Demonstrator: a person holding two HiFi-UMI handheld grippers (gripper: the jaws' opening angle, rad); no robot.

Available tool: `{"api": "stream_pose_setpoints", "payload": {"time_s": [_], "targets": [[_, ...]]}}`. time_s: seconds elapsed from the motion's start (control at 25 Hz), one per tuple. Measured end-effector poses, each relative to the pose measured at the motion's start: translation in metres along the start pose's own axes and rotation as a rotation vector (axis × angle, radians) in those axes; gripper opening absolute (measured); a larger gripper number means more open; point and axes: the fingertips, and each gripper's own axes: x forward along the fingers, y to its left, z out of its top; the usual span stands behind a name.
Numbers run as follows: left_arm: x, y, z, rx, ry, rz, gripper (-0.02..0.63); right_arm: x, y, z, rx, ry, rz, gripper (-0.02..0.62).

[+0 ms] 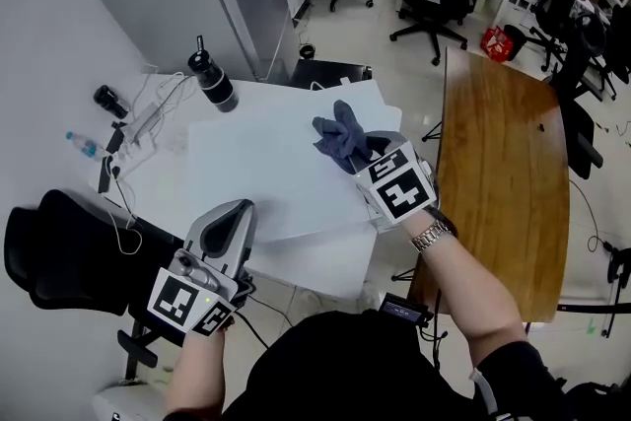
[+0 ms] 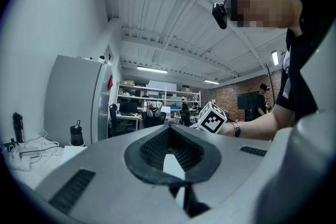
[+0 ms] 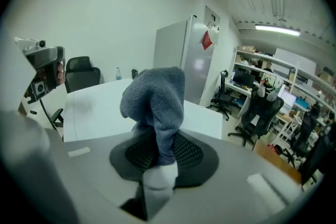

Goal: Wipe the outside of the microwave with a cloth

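The right gripper (image 1: 363, 158) has its jaws clamped on a crumpled blue-grey fleece cloth (image 3: 155, 99). The right gripper view shows a narrow neck of fabric pinched between the pads, while the bulk bunches loose in front of the tips. The left gripper (image 2: 170, 152) has its jaws closed together with nothing between them. It sits low at the person's left, near the near-left corner of the white rectangular table (image 1: 256, 173). The cloth hangs above the right part of that table. No microwave appears in any view, so by the look of it the wiping has not begun, and the step in hand is carrying the cloth to the appliance.

To do this well, the person should hold the pinch firm. Only a small tail of fabric is caught, and a drag across a panel could pull it free. At the microwave, it would help to press the bunched end flat against the casing, not the hard jaw tips, and to wipe each outer face in overlapping passes. The empty left gripper could likely steady the appliance. The path should avoid the black cylindrical bottle (image 1: 212, 79) and the tangle of white cables (image 1: 148, 113) at the table's far left.
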Motion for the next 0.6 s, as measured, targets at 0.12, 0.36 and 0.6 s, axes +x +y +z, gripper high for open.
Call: {"api": "stream_pose_setpoints", "payload": {"time_s": [0.12, 0.36, 0.6], "targets": [[0.011, -0.011, -0.001, 0.003, 0.014, -0.001, 0.005, -0.009, -0.017, -0.007, 0.011, -0.014, -0.010, 0.084], [0.027, -0.029, -0.004, 0.016, 0.034, 0.000, 0.005, -0.019, -0.047, -0.019, 0.035, -0.057, -0.030, 0.083], [0.036, -0.042, -0.007, 0.022, 0.041, 0.008, 0.005, -0.027, -0.067, -0.029, 0.045, -0.081, -0.047, 0.083]]}}
